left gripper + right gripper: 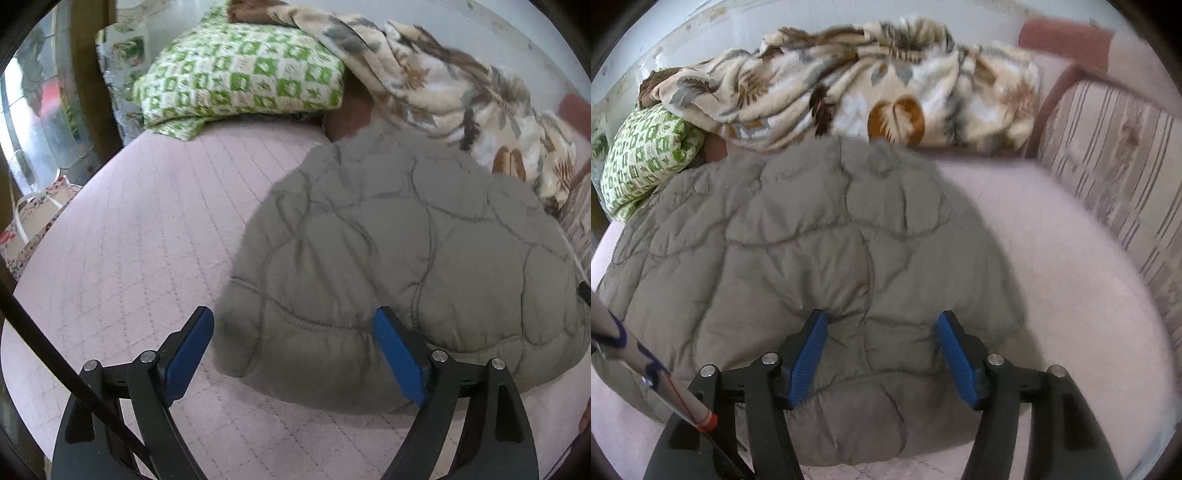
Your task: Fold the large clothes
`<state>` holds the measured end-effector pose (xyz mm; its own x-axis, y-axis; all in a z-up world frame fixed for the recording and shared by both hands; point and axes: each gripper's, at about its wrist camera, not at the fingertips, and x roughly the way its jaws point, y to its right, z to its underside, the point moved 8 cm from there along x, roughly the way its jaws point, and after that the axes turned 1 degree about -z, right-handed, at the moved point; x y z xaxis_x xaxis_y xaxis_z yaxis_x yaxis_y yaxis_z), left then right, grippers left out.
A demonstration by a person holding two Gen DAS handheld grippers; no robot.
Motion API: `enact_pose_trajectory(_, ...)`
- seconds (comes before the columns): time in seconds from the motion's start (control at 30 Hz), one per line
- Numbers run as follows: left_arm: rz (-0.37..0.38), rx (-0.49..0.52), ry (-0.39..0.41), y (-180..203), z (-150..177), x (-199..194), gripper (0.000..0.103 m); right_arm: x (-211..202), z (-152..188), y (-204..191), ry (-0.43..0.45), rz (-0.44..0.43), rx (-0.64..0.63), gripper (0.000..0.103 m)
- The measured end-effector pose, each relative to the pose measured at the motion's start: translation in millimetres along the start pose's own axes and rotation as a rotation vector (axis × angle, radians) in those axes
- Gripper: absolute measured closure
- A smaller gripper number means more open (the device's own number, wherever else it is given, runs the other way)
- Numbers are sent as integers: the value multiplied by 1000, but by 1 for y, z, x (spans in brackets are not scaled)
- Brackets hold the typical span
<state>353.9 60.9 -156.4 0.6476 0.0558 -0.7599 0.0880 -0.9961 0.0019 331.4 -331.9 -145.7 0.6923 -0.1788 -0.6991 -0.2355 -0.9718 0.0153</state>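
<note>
The left gripper (293, 347) stands wide open and empty over the near left edge of the grey padded jacket (406, 251), and the right gripper (881, 350) is partly open above its near hem, apparently gripping nothing. The jacket lies as a compact bundle on the pink bed (147, 229), probably let go so the fold stays.

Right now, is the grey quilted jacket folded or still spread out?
Folded: the grey quilted jacket lies as a compact rounded bundle on the pink bed cover, no sleeves showing.
</note>
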Motion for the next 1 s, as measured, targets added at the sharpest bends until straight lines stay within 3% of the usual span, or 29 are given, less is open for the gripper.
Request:
enact_pose_trajectory(0.17, -4, -27, 2, -8, -5, -3, 15, -25, -31, -47, 75, -80, -58, 37)
enact_pose_trajectory(0.23, -16, -19, -12, -9, -5, 1, 15, -17, -34, -70, 61, -102, -82, 37)
enact_pose_trajectory(0.33, -12, -13, -53, -9, -1, 12, 15, 19, -27, -101, -26, -115, -101, 37)
enact_pose_trajectory(0.43, -10, -20, -54, -9, -2, 10, 15, 44, -21, -110, -46, -70, -115, 34)
enact_pose_trajectory(0.57, -57, 24, 46, -8, -4, -19, 15, 16, -24, -97, -38, -146, -36, 34)
enact_pose_trajectory(0.63, -87, 32, 92, -7, 0, -36, 15, -6, -19, -83, -8, -152, -32, 34)
enact_pose_trajectory(0.7, -71, 25, 102, -2, 6, -49, 15, -29, -14, -69, 38, -133, -65, 34)
enact_pose_trajectory(0.9, -25, -30, 102, 23, 52, -100, 15, -68, 36, -22, 64, -82, -98, 31)
enact_pose_trajectory(1.0, -64, -26, 149, 35, 65, -130, 15, -73, 71, 0, 36, -60, -74, 31)
